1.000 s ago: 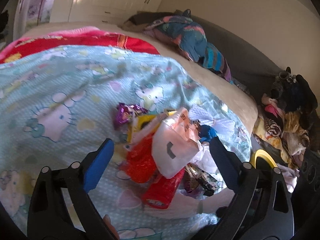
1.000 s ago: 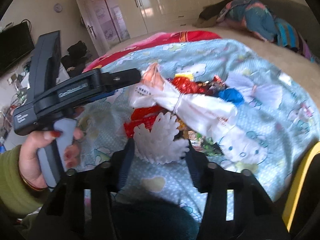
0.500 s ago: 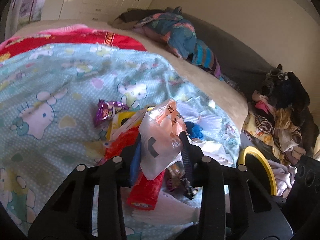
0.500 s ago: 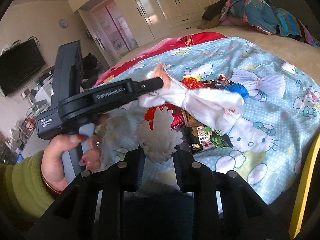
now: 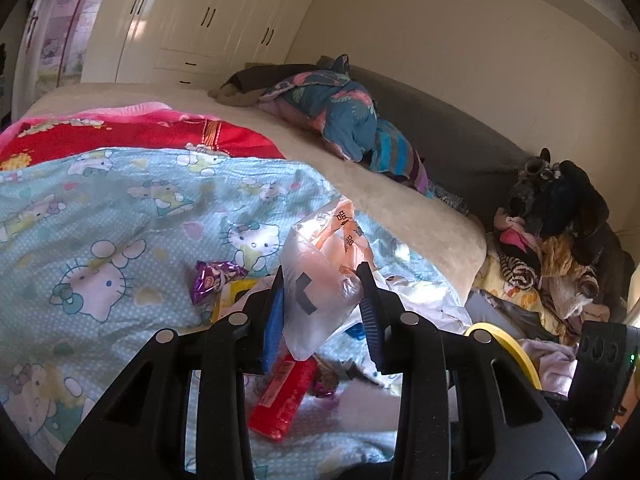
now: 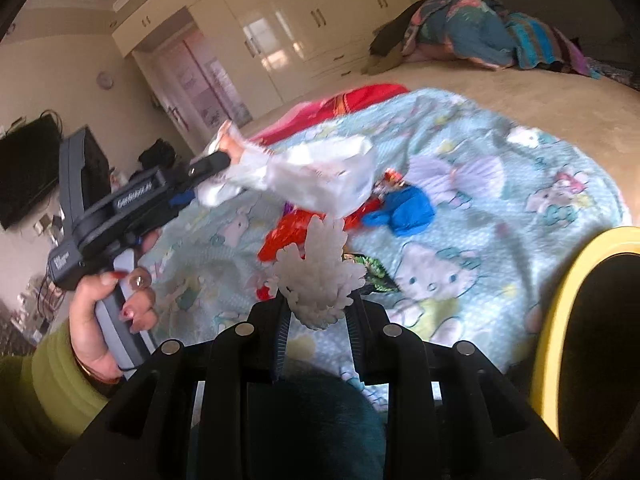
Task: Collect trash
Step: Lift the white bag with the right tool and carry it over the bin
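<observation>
My left gripper [image 5: 322,280] is shut on a clear plastic bag [image 5: 320,276] with orange print and holds it lifted above the bed. The bag also shows in the right wrist view [image 6: 320,180], hanging from the left gripper [image 6: 208,166]. My right gripper [image 6: 320,300] is shut on a white scalloped piece of trash [image 6: 318,276]. More trash lies on the Hello Kitty blanket [image 5: 100,240]: a red wrapper [image 5: 284,396], a purple wrapper [image 5: 212,280], a blue wad [image 6: 404,210] and red wrappers [image 6: 288,236].
A yellow-rimmed bin [image 6: 560,300] stands at the bed's right edge; its rim also shows in the left wrist view [image 5: 508,344]. A heap of clothes [image 5: 552,256] lies right of the bed. Folded bedding [image 5: 344,120] lies at the far side. White wardrobes [image 5: 200,20] line the back wall.
My left gripper closed on the plastic bag and lifted it off the pile. My right gripper closed tighter on the white scalloped piece and drew back toward the bin.
</observation>
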The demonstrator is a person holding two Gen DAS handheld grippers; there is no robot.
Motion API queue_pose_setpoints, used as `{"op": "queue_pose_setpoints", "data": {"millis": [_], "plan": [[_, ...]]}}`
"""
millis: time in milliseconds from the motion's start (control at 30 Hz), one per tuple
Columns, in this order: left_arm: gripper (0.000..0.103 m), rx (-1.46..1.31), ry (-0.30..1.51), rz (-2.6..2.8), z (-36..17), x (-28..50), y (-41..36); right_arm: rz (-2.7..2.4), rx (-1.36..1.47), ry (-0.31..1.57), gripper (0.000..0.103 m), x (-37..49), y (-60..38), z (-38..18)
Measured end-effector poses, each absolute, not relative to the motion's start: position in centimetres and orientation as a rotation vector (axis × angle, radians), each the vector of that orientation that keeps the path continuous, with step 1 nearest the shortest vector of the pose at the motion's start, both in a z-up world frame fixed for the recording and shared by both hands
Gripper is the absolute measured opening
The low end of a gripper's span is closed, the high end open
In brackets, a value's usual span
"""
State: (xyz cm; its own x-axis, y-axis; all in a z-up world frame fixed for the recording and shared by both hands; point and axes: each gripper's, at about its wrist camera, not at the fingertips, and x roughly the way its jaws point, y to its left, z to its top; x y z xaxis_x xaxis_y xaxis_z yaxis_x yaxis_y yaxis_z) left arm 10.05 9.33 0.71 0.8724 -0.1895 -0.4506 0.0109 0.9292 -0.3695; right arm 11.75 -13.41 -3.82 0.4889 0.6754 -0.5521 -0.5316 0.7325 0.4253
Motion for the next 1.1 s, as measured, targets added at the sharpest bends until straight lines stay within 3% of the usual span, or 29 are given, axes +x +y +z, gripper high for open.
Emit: {"op": "queue_pose_setpoints", "data": {"millis": [1100], "plan": [[0.027,-0.259,0.448,-0.25,3.6,8.4,1.8,0.333,0.332,0.579,0.025,12.1,-27.3,-0.1]]}}
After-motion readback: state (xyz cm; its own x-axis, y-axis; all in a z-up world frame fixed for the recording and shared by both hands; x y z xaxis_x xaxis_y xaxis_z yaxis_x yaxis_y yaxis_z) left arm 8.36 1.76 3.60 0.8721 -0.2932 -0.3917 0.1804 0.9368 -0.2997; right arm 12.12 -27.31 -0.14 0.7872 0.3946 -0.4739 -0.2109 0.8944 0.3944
